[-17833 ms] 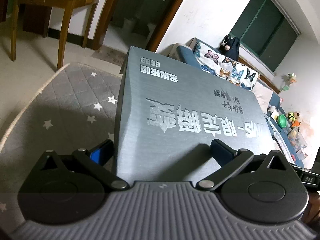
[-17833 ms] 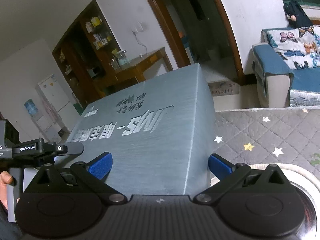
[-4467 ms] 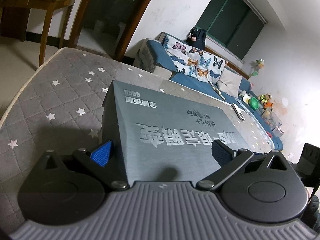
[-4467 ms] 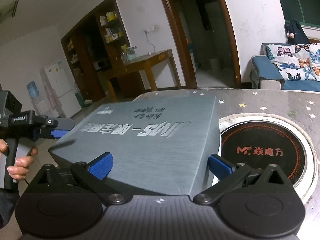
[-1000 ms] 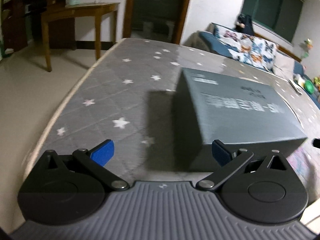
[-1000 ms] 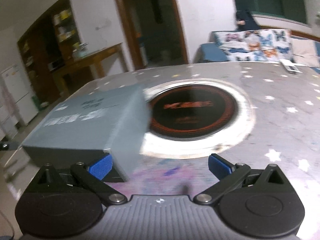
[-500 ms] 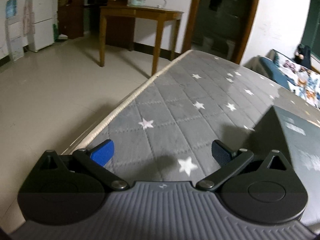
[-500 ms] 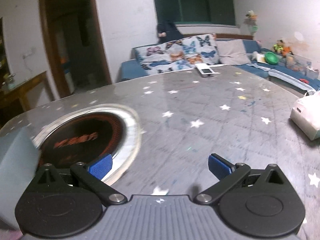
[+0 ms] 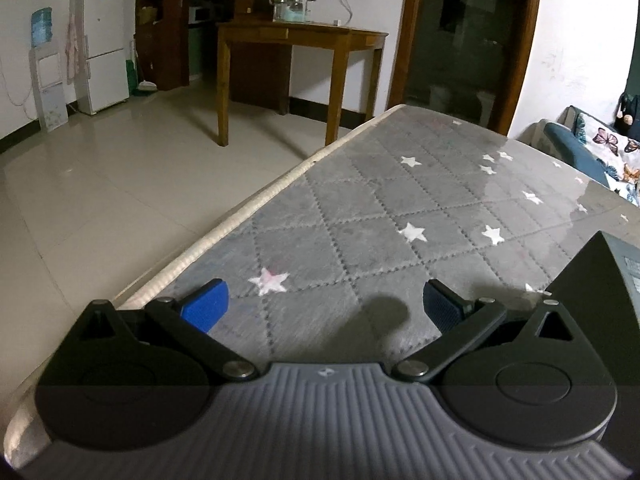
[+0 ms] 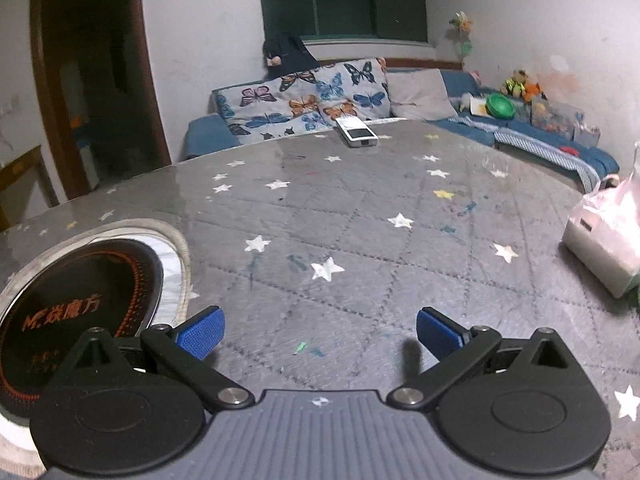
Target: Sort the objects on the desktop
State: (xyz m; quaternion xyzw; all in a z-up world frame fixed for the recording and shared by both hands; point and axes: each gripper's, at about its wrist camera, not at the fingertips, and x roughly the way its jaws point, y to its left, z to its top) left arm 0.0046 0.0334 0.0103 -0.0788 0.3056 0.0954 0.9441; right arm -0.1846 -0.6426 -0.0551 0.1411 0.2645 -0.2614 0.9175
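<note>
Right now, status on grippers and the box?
Left gripper open, empty. Right gripper open, empty. Grey box on the star-quilted table, beside left gripper. Nothing in the way.

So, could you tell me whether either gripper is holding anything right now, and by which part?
Nothing is held. The left gripper and right gripper are both open over the star-patterned table cover.

Grey box point(image 9: 600, 280) cut by right edge; tissue pack point(image 10: 608, 240) too.

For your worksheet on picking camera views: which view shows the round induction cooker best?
The right wrist view: the induction cooker lies at left, its dark glass and orange lettering visible, partly behind the right gripper. The left wrist view shows none of it.
</note>
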